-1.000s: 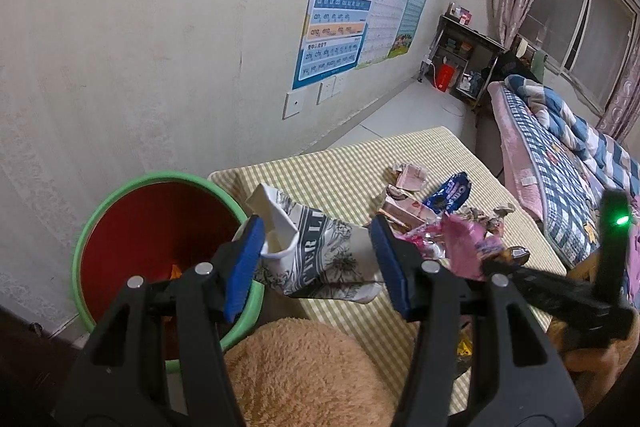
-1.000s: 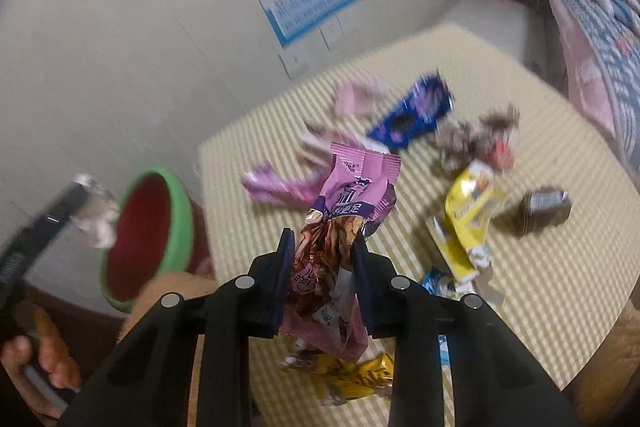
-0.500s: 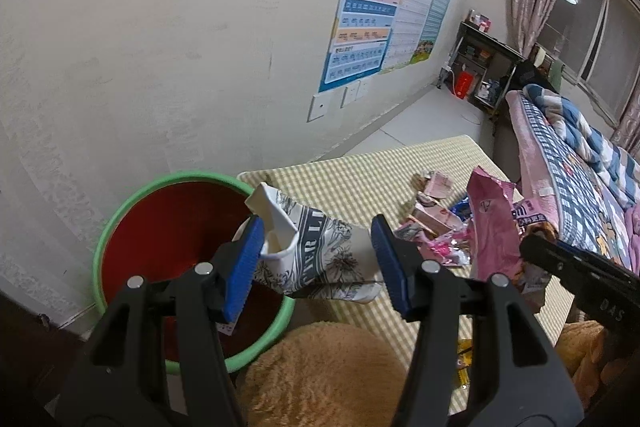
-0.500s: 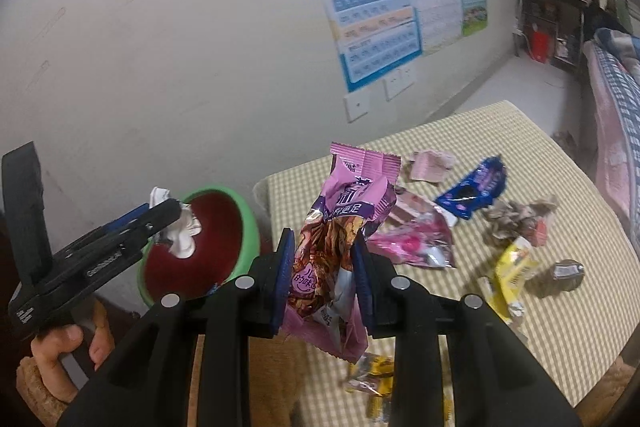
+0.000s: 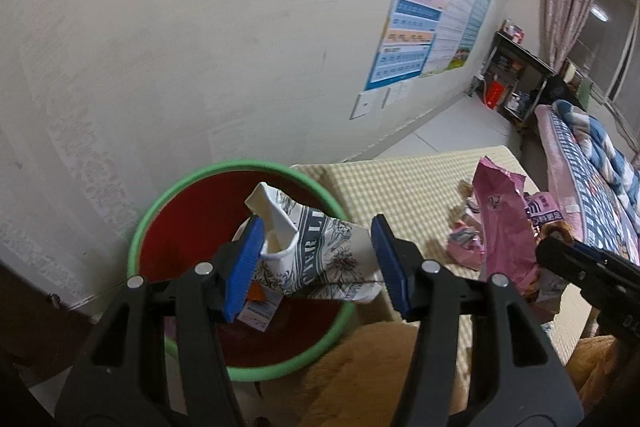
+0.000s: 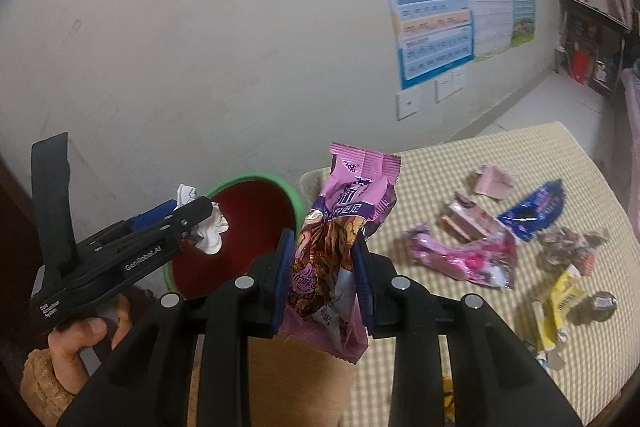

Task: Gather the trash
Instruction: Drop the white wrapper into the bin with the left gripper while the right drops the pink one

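My left gripper (image 5: 316, 263) is shut on a crumpled white paper cup with dark print (image 5: 316, 247) and holds it over the red bin with a green rim (image 5: 180, 203). It also shows in the right wrist view (image 6: 192, 217), at the bin's (image 6: 248, 211) left edge. My right gripper (image 6: 322, 263) is shut on a pink and brown snack wrapper (image 6: 344, 215), held above the table's left end beside the bin. That wrapper shows in the left wrist view (image 5: 500, 223).
The checked yellow table (image 6: 460, 163) carries several wrappers: pink (image 6: 460, 255), blue (image 6: 536, 211), yellow (image 6: 560, 303). Some trash (image 5: 256, 311) lies in the bin. A wall stands behind; a bed (image 5: 580, 155) is at the right.
Both grippers have moved left toward the bin with their loads. The cup has gone from the bin's rim to over its opening; the pink wrapper has come close to the bin.
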{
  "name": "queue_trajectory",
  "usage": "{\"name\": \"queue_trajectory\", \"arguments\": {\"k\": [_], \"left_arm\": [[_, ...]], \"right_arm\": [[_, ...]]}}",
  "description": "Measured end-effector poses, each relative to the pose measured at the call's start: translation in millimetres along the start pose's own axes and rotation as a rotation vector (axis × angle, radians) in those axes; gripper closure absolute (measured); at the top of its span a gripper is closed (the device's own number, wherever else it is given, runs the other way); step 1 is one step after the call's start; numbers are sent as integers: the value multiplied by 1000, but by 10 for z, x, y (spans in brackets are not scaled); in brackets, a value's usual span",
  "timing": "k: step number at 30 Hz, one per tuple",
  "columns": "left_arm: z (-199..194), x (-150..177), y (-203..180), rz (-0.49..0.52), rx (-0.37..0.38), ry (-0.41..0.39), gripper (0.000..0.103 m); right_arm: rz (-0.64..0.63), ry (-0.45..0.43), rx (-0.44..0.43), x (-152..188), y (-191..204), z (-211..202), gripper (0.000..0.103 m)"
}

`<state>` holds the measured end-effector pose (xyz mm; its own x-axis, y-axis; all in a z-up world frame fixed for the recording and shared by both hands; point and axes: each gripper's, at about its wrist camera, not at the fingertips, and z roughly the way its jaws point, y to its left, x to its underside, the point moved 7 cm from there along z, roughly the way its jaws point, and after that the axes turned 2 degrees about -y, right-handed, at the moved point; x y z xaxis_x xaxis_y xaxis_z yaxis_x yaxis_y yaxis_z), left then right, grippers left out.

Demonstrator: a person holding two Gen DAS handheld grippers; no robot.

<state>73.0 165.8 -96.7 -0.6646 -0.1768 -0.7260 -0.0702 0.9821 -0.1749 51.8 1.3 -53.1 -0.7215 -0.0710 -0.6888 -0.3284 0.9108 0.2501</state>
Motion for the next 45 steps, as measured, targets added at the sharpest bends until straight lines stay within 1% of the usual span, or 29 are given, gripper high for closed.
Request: {"name": "queue_trajectory", "arguments": {"k": [7,15,20,28,29,30,31,33,34,35,36,37,41,45], "left_arm": [[68,62,312,-46,-50,21,49],[179,154,571,-82,-87,53,49],[255,213,679,-96,-101,75,49],[365,282,743,-107,-110,103,49],[370,288,751,-109,-111,104,48],[379,293,766,-115,-115,103,44],[385,297,785,-122,-121,104,44],[413,299,808,-139,-118,113,41],[420,307,825,-146,-122,118,35],[425,307,838,-150,-128,119,31],[418,304,846,-157,-128,114,29],[413,302,847,-162,-125,112,29],[401,292,796,-159,-116,118,28],[376,294,690,-143,-98,120,28]], "right_arm": [[-50,30,-53,-57,309,241,75],[-104,94,-137,-56,652,569,74],[-128,113,-155,-32,752,717,74],[-113,133,-170,12,756,842,73],[-111,132,-174,8,761,850,72],[-109,131,-178,7,769,855,72],[-107,130,-180,8,751,863,71],[-95,128,-187,-2,745,873,65],[-88,126,-191,-6,740,875,59],[-83,123,-192,-8,742,866,54],[-76,120,-194,-16,735,860,52],[-71,118,-196,-21,728,855,51],[-49,111,-189,-23,673,769,51],[-28,98,-158,-7,489,600,51]]}}
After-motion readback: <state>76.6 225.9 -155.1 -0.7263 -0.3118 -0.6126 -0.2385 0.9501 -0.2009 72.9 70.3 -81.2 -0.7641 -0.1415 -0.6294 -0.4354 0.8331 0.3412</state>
